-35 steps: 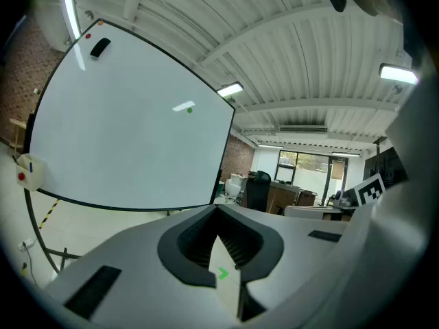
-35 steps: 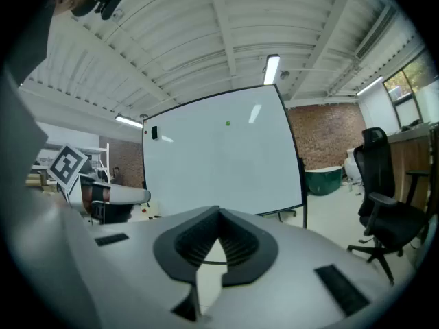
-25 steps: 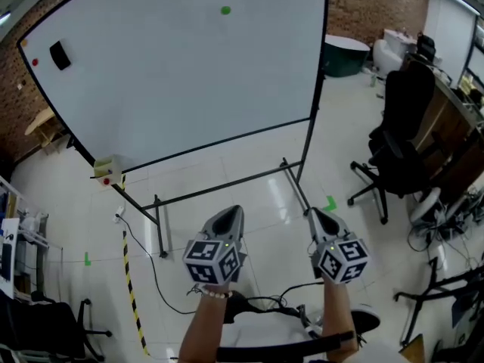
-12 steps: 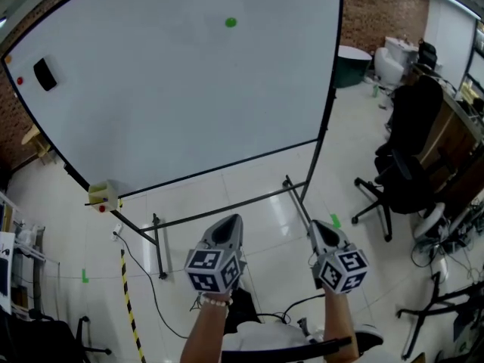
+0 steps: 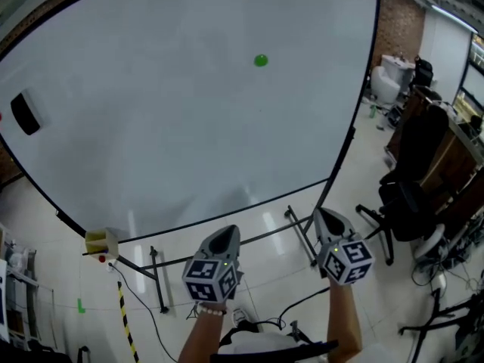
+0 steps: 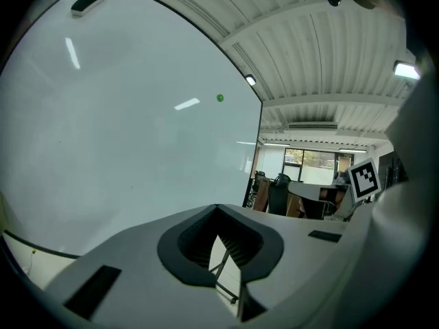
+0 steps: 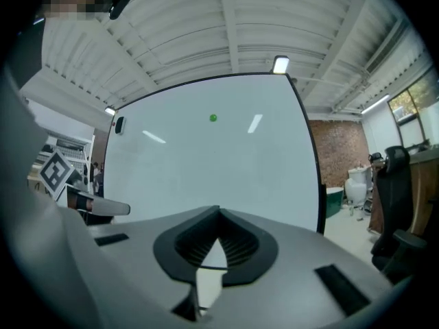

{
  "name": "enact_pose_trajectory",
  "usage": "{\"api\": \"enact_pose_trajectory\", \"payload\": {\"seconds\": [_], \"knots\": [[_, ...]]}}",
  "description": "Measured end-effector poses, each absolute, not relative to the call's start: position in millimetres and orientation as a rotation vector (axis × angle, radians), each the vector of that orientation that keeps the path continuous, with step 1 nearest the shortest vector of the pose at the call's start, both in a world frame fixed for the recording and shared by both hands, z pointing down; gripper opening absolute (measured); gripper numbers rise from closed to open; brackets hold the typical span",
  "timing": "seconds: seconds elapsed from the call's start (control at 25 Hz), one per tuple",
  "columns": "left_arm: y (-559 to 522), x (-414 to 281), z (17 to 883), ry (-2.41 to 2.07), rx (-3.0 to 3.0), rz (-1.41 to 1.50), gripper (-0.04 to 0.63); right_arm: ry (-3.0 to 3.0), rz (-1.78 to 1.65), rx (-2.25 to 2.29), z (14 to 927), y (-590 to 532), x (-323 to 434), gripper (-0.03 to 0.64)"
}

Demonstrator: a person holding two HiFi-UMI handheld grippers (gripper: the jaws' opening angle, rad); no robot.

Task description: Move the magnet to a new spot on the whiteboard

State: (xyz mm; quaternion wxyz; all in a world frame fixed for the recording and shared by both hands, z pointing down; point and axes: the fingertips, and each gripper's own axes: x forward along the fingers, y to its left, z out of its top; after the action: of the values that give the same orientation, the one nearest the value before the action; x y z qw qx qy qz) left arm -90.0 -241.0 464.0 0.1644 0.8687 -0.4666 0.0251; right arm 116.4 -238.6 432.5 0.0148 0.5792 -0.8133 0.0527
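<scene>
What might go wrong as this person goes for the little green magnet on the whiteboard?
The magnet is small and sits high on the whiteboard, while the left gripper and right gripper are low and shut. They must open first, or they may just knock it off. The stand leg and a cable lie on the floor near the person, a likely trip hazard.

Brick wall at rt, glossy white tile floor, blk office chair, corrugated ceiling w/ lights.

Magnet on whiteboard upper right; eraser at far left.
</scene>
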Motion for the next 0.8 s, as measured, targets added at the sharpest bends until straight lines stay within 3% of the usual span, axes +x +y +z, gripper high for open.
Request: {"api": "enact_pose_trajectory", "payload": {"seconds": [0.6, 0.8], "knots": [[-310, -87, 447, -1.397, 2.45, 0.011, -0.002, -2.628, -0.295, 1.744, 283, -365, 84, 0.03], [-311, -88, 441, -1.456, 2.418, -0.031, -0.002, -2.613, -0.452, 1.739, 224, -406, 68, 0.144]]}}
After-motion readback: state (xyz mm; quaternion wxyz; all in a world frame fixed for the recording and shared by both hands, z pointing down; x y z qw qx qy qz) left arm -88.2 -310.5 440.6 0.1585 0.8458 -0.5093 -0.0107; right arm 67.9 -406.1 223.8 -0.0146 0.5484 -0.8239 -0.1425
